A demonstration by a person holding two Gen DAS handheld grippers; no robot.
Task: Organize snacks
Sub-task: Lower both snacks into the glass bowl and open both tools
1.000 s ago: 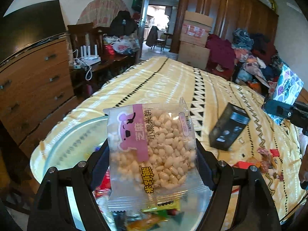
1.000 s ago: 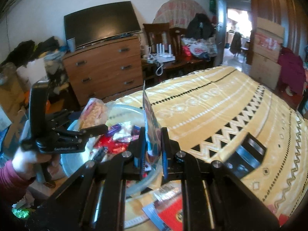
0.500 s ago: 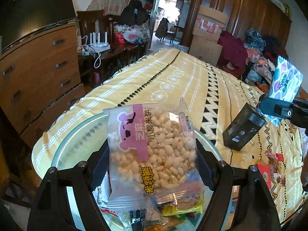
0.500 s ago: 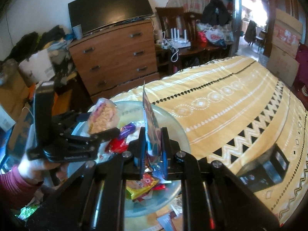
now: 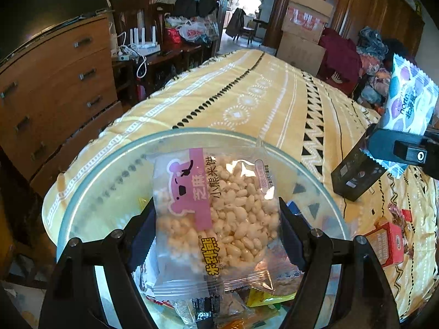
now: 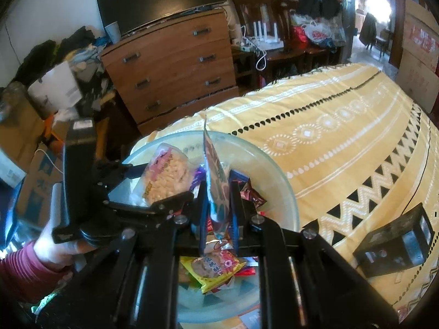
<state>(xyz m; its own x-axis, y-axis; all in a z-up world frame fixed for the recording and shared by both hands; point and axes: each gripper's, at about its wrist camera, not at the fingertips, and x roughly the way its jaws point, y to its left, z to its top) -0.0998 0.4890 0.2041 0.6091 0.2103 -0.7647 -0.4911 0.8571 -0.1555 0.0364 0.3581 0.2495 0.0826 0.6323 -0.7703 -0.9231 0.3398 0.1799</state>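
snacks are being gathered into the glass bowl (image 5: 82,181) on the yellow-covered table (image 5: 247,96). a rice-cake pack (image 5: 219,213) is clamped flat across its width by the left gripper (image 5: 216,233), set wide to span it, and is held just over the bowl, where it looks ready for dropping on the wrappers (image 6: 214,270) already inside. a thin patterned packet (image 6: 215,181) is pinched edge-on by the right gripper (image 6: 218,205), nearly closed, and is held upright above the same bowl. a black box (image 6: 395,241) and a red carton (image 5: 389,240) are left on the cloth beside the bowl. compared with a second ago, both packs have been brought lower and closer, so more of the bowl is seen beneath them; neither grip has been altered.
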